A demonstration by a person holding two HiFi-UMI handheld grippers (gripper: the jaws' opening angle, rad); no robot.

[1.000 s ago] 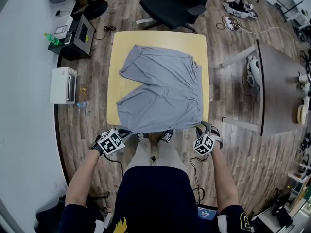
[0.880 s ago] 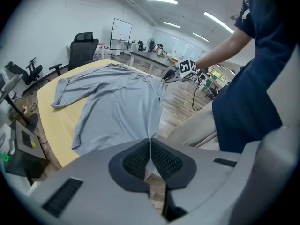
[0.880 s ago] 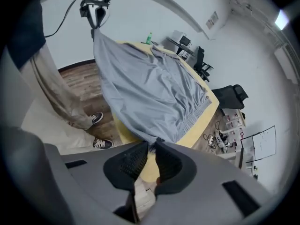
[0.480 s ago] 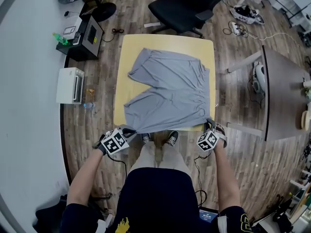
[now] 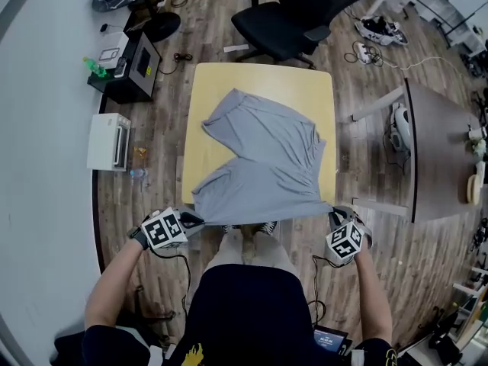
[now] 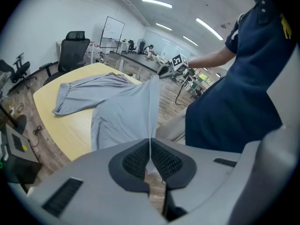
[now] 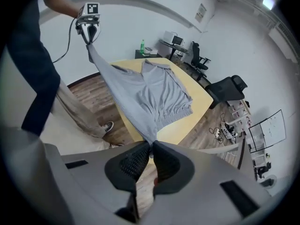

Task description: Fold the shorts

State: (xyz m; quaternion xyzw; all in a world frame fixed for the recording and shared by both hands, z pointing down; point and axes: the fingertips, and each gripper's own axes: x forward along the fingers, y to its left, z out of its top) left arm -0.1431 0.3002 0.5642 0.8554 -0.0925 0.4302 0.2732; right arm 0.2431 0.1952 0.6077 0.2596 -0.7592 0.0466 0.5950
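Head view: grey shorts (image 5: 267, 158) are spread on the yellow table (image 5: 210, 90). The near edge of the cloth is lifted clear of the table and pulled taut between the two tools. The left tool (image 5: 191, 221) is held at the near left corner of the cloth and the right tool (image 5: 335, 215) at the near right corner, both past the table's near edge, over the floor. The far part of the shorts is left lying on the table. A black chair (image 5: 293, 17) is parked beyond the far edge.

Left gripper view: the left tool (image 6: 150, 150) is seen clamped narrow on a thin fold of the shorts (image 6: 122, 109). A taut edge is run from its pads across to the right tool (image 6: 165, 70). The table (image 6: 56, 125) is visible under the cloth.

Right gripper view: the jaws of the right tool (image 7: 151, 150) have just been closing and are pinched narrow on a corner of the shorts (image 7: 154, 95), with cloth caught between the pads. The stretched edge is run up to the left tool (image 7: 89, 32). The rest is draped onto the table (image 7: 187, 121).
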